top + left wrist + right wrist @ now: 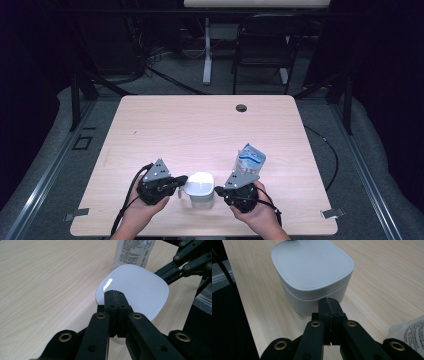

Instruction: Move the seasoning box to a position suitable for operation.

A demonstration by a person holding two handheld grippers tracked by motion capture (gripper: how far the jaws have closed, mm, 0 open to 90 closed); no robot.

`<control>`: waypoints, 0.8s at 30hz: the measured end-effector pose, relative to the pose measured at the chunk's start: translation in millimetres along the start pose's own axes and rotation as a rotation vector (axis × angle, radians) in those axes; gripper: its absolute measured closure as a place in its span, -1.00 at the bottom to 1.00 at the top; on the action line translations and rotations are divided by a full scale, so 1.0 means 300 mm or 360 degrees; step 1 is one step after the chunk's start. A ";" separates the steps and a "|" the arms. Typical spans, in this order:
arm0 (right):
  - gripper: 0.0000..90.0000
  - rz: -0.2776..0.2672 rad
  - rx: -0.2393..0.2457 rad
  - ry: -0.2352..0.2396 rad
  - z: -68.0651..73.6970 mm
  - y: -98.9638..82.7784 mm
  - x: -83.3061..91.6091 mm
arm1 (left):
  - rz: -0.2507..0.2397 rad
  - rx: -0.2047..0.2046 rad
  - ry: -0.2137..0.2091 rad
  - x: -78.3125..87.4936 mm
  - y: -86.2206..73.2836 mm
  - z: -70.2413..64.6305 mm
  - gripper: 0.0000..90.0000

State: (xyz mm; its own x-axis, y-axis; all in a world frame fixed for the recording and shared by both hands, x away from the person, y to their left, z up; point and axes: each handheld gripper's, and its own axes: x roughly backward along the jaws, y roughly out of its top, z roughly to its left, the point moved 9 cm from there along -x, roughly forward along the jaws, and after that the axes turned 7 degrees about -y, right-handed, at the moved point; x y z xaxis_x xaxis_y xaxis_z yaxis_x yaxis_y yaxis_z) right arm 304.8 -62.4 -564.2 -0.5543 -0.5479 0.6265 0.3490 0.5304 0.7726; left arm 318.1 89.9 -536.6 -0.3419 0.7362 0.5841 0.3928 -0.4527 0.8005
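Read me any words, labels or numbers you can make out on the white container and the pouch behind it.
White container lid: a faint embossed line of text near the middle, too faint to read.
Pouch: a block of small dark print on its white side, too small and blurred to read.
Pouch from the high view: blue and white graphics, no legible word.
No text can be quoted.

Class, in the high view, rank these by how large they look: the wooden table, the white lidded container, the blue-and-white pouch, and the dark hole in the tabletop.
1. Wooden table, by far the largest.
2. White lidded container and blue-and-white pouch: they look about alike, so no ranking between them.
3. Dark hole, the smallest.
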 end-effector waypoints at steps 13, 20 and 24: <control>1.00 -0.0006 0.0016 0.0003 0.000 0.002 0.003 | -0.0001 0.0005 0.0000 0.000 0.000 0.000 1.00; 1.00 -0.0024 0.0013 0.0002 0.000 0.008 0.008 | -0.0004 0.0009 -0.0002 0.000 -0.001 0.000 1.00; 1.00 -0.0026 0.0021 0.0003 0.004 0.011 0.009 | -0.0006 0.0014 -0.0005 0.001 -0.001 0.001 1.00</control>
State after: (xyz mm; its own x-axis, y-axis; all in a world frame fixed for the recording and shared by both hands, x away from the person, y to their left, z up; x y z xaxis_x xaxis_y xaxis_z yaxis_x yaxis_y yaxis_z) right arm 303.7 -61.3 -560.1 -0.5586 -0.5578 0.6139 0.3296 0.5299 0.7814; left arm 318.1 90.4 -536.8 -0.3408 0.7395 0.5806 0.3988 -0.4455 0.8015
